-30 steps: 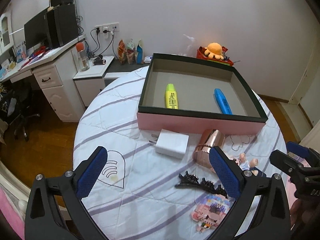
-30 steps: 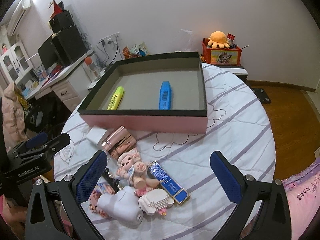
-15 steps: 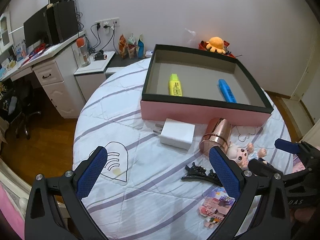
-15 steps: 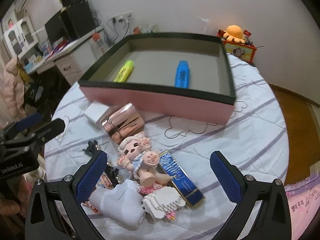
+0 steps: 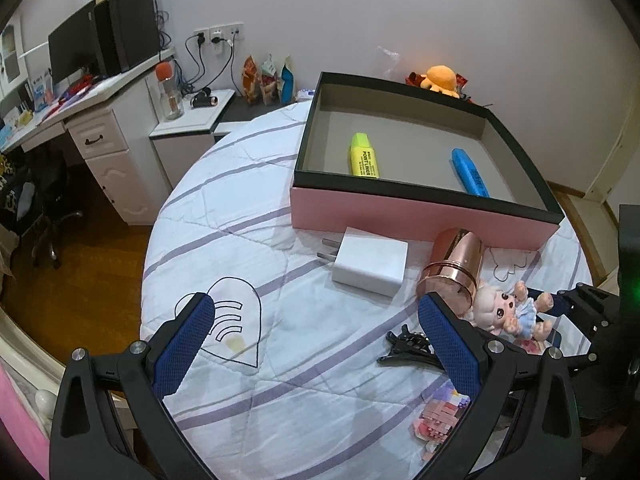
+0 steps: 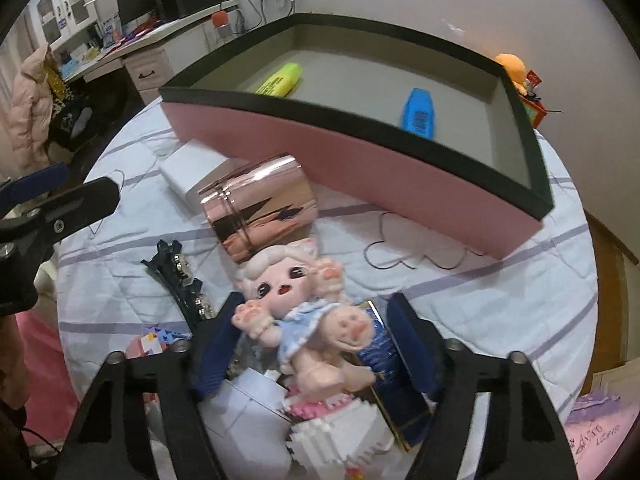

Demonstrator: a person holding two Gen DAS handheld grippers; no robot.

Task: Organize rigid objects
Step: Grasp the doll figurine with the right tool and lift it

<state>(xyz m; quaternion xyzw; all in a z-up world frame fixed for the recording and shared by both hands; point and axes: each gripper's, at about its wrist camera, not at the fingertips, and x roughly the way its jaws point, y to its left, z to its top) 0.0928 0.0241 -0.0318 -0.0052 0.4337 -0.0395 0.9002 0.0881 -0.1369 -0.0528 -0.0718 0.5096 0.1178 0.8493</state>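
A small doll [image 6: 296, 300] in a blue dress lies on the quilted table, on top of a blue box [image 6: 380, 360] and a white brick model [image 6: 340, 432]. My right gripper [image 6: 314, 340] points down over it. Its jaws are closing, one pad on each side of the doll, and a gap still shows at the right pad. The doll [image 5: 504, 308] also shows in the left wrist view. My left gripper [image 5: 316, 320] hangs open over bare quilt with nothing in it. The pink box [image 5: 400, 216] holds a yellow highlighter [image 5: 363, 156] and a blue highlighter [image 5: 470, 172].
A rose-gold cylinder [image 6: 260, 208] lies on its side against the pink box [image 6: 320, 148], beside a white charger [image 5: 370, 262]. A black hair clip [image 5: 408, 348] and a pink brick piece [image 5: 440, 416] lie near the doll. The table's round edge drops to a wooden floor.
My right gripper has come down and rolled onto the doll, and its jaws have narrowed around it. The left gripper has sunk a little and stays open.
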